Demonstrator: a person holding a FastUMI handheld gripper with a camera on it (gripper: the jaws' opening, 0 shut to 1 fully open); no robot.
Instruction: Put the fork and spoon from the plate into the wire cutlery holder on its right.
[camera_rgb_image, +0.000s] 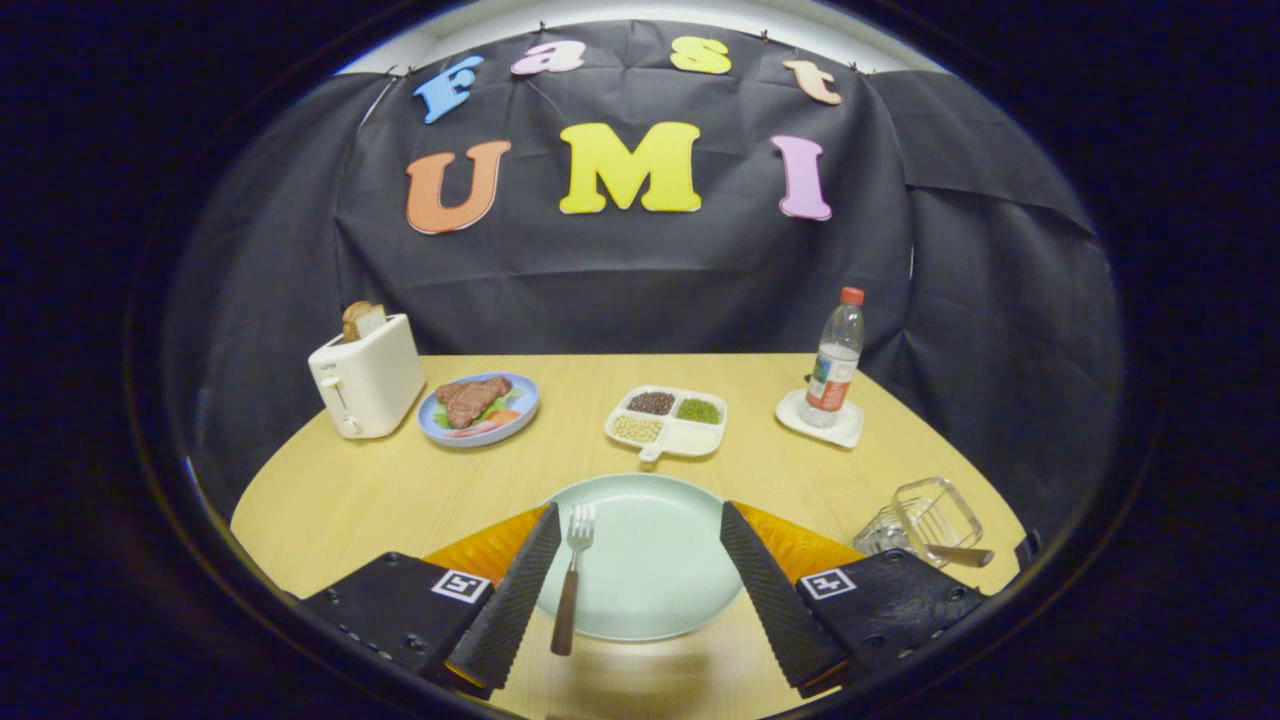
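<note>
Plate: we see a pale green plate (650, 560) between our fingers, with the fork (572, 575) on its left side, close to our left finger.
Holder: the wire cutlery holder (925, 520) lies tipped on its side to the right; a handle pokes out, maybe the spoon (958, 553).
Jaws (640, 585): spread wide, holding nothing.
Other dishes: blue plate (478, 408) with meat; split tray (667, 421) with beans.
Tabletop (380, 490): yellow wood, with a toaster (367, 378) holding bread and a bottle (835, 360).
Writing: too small to read.

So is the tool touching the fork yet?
Apart. In the gripper view the tool is open, its two fingers spread wide over the plate. The fork lies between them, with plate showing between it and the nearer finger.
</note>
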